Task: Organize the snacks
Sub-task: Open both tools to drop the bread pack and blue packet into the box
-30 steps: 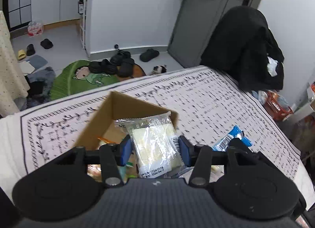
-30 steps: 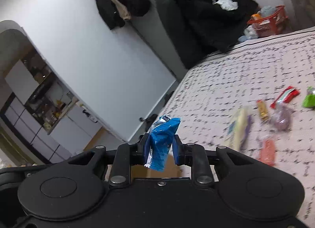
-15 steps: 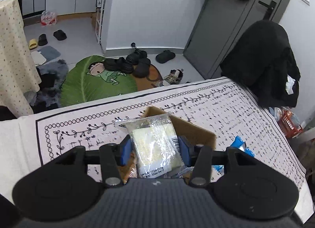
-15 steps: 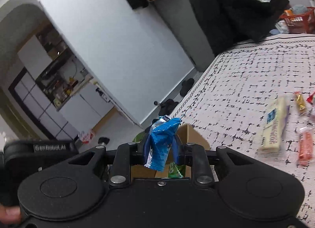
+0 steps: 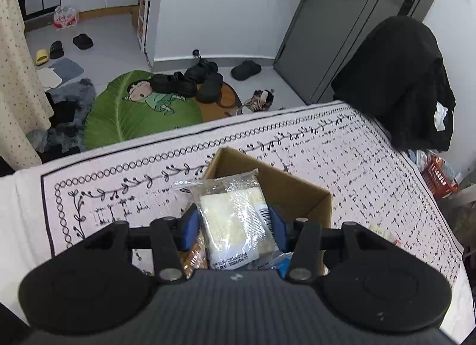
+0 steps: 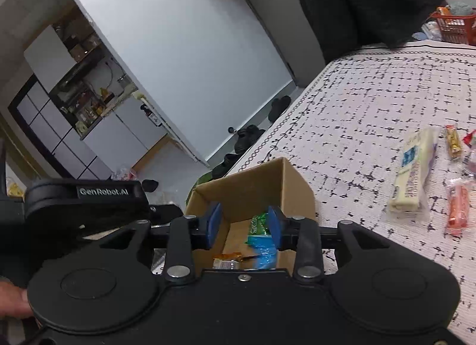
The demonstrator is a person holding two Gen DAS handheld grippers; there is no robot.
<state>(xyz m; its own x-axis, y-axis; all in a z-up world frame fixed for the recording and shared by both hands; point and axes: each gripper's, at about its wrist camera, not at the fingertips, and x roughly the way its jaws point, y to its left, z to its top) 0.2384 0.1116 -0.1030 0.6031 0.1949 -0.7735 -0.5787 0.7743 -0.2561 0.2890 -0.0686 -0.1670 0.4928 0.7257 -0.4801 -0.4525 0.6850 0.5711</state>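
My left gripper (image 5: 233, 226) is shut on a clear packet of pale yellow biscuits (image 5: 232, 217) and holds it over the open cardboard box (image 5: 297, 193). My right gripper (image 6: 243, 223) is open and empty over the same box (image 6: 261, 184). A blue packet (image 6: 264, 251) lies inside the box beside a green packet (image 6: 258, 224) and an orange-wrapped snack (image 6: 230, 260). The left gripper's body (image 6: 86, 205) shows at the left of the right wrist view.
The box stands on a table with a white patterned cloth (image 6: 372, 101). To its right lie a long pale biscuit pack (image 6: 412, 172), an orange sausage packet (image 6: 458, 211) and a small yellow-red bar (image 6: 453, 142). A black-draped chair (image 5: 407, 77) stands beyond the table.
My right gripper has opened and let go of the blue packet, which now lies in the box. My left gripper has drawn back with the biscuit packet still in it.
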